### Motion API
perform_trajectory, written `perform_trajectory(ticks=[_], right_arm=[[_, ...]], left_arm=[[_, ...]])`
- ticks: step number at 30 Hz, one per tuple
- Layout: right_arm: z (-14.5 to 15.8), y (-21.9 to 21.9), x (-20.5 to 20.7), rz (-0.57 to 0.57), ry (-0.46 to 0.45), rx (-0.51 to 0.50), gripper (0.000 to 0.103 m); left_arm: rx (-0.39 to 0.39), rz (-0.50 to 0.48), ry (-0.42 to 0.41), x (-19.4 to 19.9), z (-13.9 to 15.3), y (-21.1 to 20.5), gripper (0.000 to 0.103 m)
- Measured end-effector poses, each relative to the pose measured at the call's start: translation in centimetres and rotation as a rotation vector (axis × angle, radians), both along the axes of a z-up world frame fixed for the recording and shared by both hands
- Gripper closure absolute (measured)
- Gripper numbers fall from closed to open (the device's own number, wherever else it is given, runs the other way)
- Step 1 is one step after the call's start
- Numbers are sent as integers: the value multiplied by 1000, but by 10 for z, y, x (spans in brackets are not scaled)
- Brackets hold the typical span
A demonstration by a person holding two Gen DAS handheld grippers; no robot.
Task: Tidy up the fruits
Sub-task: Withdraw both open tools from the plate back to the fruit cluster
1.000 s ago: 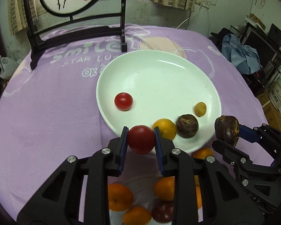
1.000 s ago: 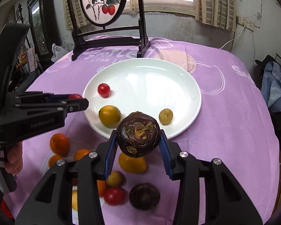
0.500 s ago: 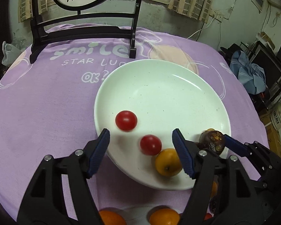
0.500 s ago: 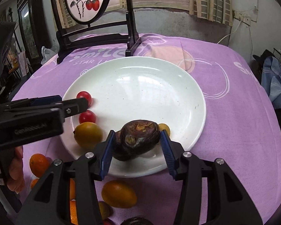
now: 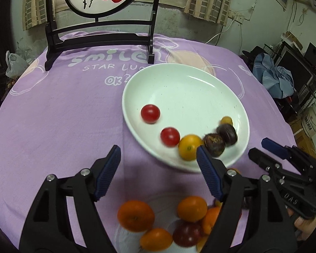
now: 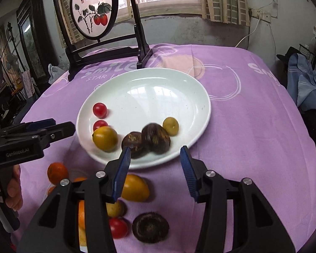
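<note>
Both grippers are seen spread wide and empty: the left gripper [image 5: 158,168] is held over the purple surface [image 5: 63,126] just before the plate's near rim, and the right gripper [image 6: 155,164] over the rim on the other side. A second ago a red tomato was clamped in the left one and a dark round fruit in the right; both have since been released onto the white plate [image 6: 158,88]. The second red tomato [image 5: 170,136] now lies beside the first red tomato [image 5: 150,113], touching or nearly touching the yellow-orange fruit [image 5: 189,147]. The two dark fruits [image 6: 146,141] sit pressed together, with a small yellow fruit [image 6: 170,126] just behind them. Two more pieces are thus judged placed, and six fruits are counted on the plate.

Work remains: the loose pile [image 5: 168,221] of oranges, a red tomato and another dark fruit [image 6: 150,229] is still on the surface. Much of that pile is covered by the gripper bodies and cut off at the frame edge, so its count cannot be told. Several fruits are motion-blurred.
</note>
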State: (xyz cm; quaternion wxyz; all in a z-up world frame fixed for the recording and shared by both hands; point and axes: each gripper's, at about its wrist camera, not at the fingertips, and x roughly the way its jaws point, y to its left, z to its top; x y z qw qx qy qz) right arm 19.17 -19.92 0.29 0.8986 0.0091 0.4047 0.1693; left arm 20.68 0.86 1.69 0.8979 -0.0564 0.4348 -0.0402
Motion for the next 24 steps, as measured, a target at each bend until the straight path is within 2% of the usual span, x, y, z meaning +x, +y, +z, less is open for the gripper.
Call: perform_trajectory(ticks=[8, 10, 16, 24], right_arm=[[-1, -12, -34, -9, 16, 14, 52], [-2, -12, -43, -2, 22, 12, 50], [-10, -8, -73, 18, 19, -49, 49], [-27, -1, -100, 66, 49, -98, 49]], left_arm=[[24, -26, 0, -44, -2, 3, 25], [31, -35, 3, -55, -4, 3, 24], [67, -66, 5, -81, -14, 2, 24], [59, -69, 22, -103, -28, 11, 23]])
